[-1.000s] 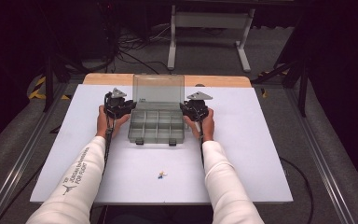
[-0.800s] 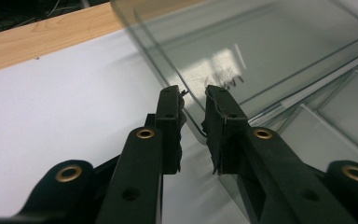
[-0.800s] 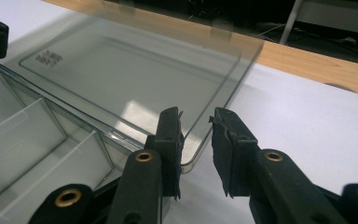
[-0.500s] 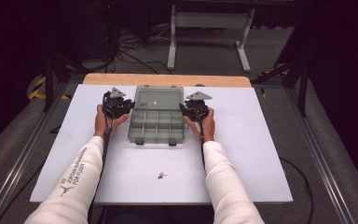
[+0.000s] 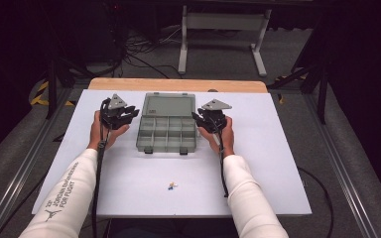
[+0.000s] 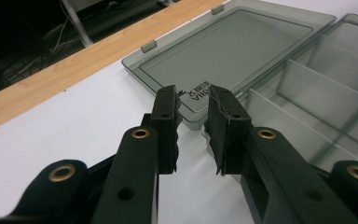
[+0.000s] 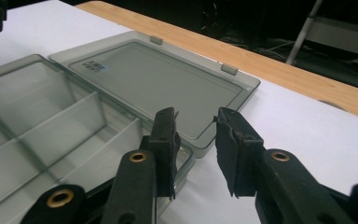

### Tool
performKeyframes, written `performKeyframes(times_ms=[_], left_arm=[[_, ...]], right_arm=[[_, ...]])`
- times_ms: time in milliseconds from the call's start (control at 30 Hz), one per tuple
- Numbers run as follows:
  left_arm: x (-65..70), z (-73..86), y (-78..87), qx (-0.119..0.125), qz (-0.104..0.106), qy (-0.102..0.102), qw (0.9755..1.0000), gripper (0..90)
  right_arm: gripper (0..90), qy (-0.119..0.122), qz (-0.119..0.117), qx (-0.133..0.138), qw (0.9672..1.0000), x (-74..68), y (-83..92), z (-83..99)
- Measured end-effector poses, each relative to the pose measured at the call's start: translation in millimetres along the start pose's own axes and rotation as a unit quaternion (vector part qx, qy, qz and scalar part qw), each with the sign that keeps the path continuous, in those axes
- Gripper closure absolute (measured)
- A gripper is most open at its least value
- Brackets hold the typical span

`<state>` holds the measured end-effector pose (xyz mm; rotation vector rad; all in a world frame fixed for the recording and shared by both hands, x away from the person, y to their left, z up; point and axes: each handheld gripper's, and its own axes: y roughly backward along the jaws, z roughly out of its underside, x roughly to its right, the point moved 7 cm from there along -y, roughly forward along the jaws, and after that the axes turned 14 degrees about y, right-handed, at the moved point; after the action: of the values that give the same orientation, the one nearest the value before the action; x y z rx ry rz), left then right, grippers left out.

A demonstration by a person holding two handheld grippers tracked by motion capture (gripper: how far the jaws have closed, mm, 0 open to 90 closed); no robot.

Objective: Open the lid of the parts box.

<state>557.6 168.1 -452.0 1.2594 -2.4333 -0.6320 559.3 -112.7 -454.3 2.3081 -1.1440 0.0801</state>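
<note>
A smoky grey compartment box sits mid-table, its hinged lid lying flat on the table behind it. My left gripper is just off the box's left side, at about the hinge line. My right gripper mirrors it at the right side. In the left gripper view the left gripper has its jaws apart with nothing between them, just short of the lid's corner. The right gripper likewise stands open and bare near the lid and the divided tray.
A tiny blue and yellow piece lies on the white tabletop in front of the box. A wooden strip runs along the table's far edge. Beyond it are a metal stand and cables on the floor.
The lid, upright a second ago, has swung back and now lies flat on the table. Both grippers have drawn slightly away from the box sides and risen.
</note>
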Motion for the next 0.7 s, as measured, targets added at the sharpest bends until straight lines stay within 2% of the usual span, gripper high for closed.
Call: performKeyframes(times_ms=[200,467,567,633,700], left_arm=[[6.4,1.3,16.2,0.002,0.008,-0.022,0.9997,68.2],[22.0,2.9,43.3,0.021,0.019,-0.052,0.9982,61.9],[25.7,3.8,49.0,0.026,0.023,-0.057,0.9978,60.3],[29.8,5.4,56.3,0.031,0.024,-0.071,0.9967,58.7],[32.4,7.0,60.0,0.034,0.031,-0.07,0.9965,58.0]], right_arm=[[67.9,0.011,-0.018,0.012,0.9997,-9.8,14.6,-3.5],[68.3,0.048,-0.033,0.019,0.9981,-27.5,34.2,-4.9],[67.7,0.055,-0.037,0.023,0.9976,-31.9,40.9,-4.6],[66.2,0.055,-0.042,0.029,0.9972,-35.1,48.1,-4.5],[66.0,0.054,-0.042,0.031,0.9971,-35.7,50.1,-4.6]])
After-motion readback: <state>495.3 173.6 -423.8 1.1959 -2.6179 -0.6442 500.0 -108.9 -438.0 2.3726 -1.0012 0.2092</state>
